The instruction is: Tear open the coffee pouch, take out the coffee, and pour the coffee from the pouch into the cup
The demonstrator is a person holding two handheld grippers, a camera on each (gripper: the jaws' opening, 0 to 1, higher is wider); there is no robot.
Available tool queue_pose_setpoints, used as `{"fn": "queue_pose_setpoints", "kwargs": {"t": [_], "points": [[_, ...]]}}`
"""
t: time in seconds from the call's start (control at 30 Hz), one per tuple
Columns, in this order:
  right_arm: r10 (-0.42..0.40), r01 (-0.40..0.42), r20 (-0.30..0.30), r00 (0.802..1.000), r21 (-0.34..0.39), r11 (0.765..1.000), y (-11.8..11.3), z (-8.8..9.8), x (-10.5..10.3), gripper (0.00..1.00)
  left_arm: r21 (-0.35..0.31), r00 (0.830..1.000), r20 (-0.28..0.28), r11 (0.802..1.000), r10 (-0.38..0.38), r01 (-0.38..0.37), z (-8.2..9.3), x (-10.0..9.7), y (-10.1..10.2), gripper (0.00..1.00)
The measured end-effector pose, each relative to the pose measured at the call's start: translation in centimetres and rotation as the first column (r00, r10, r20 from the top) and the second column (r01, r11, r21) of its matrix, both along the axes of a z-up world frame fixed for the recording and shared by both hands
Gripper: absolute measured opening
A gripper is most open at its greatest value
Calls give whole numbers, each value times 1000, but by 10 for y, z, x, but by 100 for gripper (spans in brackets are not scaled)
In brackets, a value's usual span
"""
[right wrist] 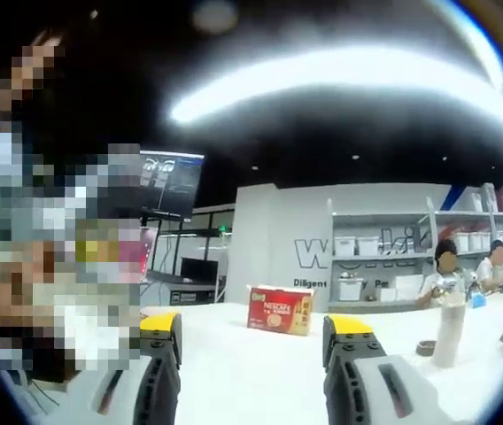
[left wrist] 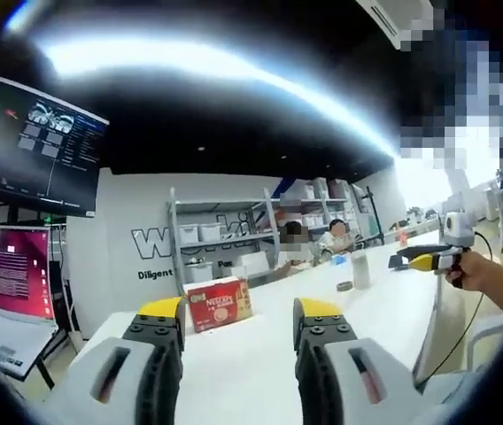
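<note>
Room: office or lab, dark ceiling with a bright light strip, shelving [left wrist: 225,235] along the back wall, monitors at the side, people seated far off.
Table: long white table [left wrist: 251,354], mostly bare near me.
Coffee box: red Nescafe box [left wrist: 220,303] stands upright on the table, well ahead of both grippers; I take it as the pouch source, no loose pouch visible.
Cup: pale tall cup-like thing [right wrist: 449,335] with a small dark round item [right wrist: 425,348] beside it; can't confirm it's the cup.
Left gripper: left gripper [left wrist: 241,312] raised above the table, jaws spread, nothing between them, box sits in the gap line, looks like I'm lined up to approach.
Right gripper: right gripper [right wrist: 257,325] same, jaws apart and empty, aimed at the box.
Stage: my guess, start of task, nothing torn yet.
</note>
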State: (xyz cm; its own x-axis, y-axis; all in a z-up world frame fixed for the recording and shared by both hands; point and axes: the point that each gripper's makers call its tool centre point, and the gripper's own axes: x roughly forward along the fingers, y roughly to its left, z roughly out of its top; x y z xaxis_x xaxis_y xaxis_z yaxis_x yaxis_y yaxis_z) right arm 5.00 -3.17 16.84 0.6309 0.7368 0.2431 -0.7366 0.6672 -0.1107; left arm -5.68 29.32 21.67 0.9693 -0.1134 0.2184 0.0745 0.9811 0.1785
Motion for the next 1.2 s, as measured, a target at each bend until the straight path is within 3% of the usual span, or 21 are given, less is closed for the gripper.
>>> {"fn": "queue_pose_setpoints", "kwargs": {"t": [0.23, 0.4, 0.63, 0.83, 0.93, 1.1, 1.2], "points": [[-2, 2, 15, 1000, -5, 1000, -2, 6, 1, 64, 54, 1000, 3, 998, -15, 14, 22, 6, -8, 54], [1, -1, 12, 1000, 6, 1000, -4, 7, 3, 64, 38, 999, 28, 999, -32, 31, 40, 14, -8, 54], [-4, 4, 9, 1000, 15, 1000, -11, 6, 4, 64, 63, 999, 9, 997, -40, 40, 49, 35, -4, 54], [-3, 3, 16, 1000, 3, 1000, -15, 7, 5, 64, 51, 997, 7, 996, -80, 79, 66, 56, 1, 53], [-2, 2, 14, 1000, 6, 1000, -15, 6, 6, 63, 12, 990, 17, 990, -138, 138, 72, 61, -3, 51], [-7, 7, -3, 1000, 13, 1000, -15, 1, 11, 63, 37, 989, 14, 988, -149, 148, 76, 72, -2, 51], [-4, 4, 2, 1000, 12, 1000, -13, 2, 11, 63, 36, 980, 51, 981, -192, 191, 85, 73, -6, 50]]}}
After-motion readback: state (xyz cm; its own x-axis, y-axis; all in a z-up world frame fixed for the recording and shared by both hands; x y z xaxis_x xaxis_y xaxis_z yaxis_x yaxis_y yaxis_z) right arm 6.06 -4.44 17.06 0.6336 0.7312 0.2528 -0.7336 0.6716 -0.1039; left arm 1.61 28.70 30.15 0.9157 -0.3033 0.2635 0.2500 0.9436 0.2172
